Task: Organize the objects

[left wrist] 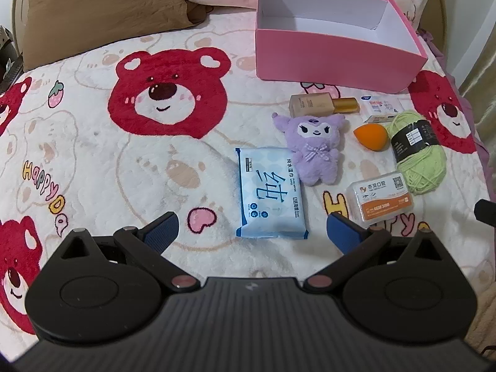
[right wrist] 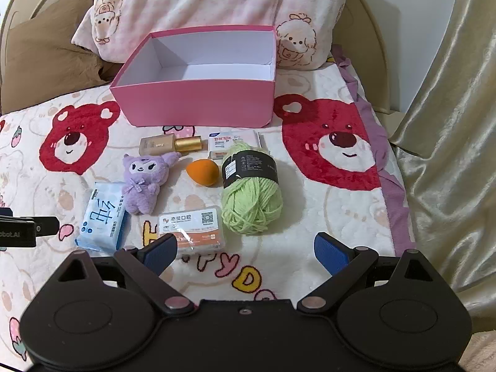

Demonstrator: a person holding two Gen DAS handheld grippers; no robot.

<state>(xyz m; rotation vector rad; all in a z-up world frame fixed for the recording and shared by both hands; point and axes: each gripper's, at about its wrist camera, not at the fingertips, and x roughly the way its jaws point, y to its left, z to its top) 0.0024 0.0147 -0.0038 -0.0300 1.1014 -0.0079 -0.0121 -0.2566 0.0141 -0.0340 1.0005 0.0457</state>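
Left wrist view: our wide-open, empty left gripper (left wrist: 252, 232) sits right above the wipes pack (left wrist: 270, 193), its long axis running away between the fingers.

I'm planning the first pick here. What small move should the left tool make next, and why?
Probably lower the left tool onto the wet wipes pack: the open tool already frames the pack, nothing is held, and the pink box appears empty.

Clutter is crowding the blanket (right wrist: 310, 217) in front of the pink box (right wrist: 198, 105); its open top is lying unobstructed.
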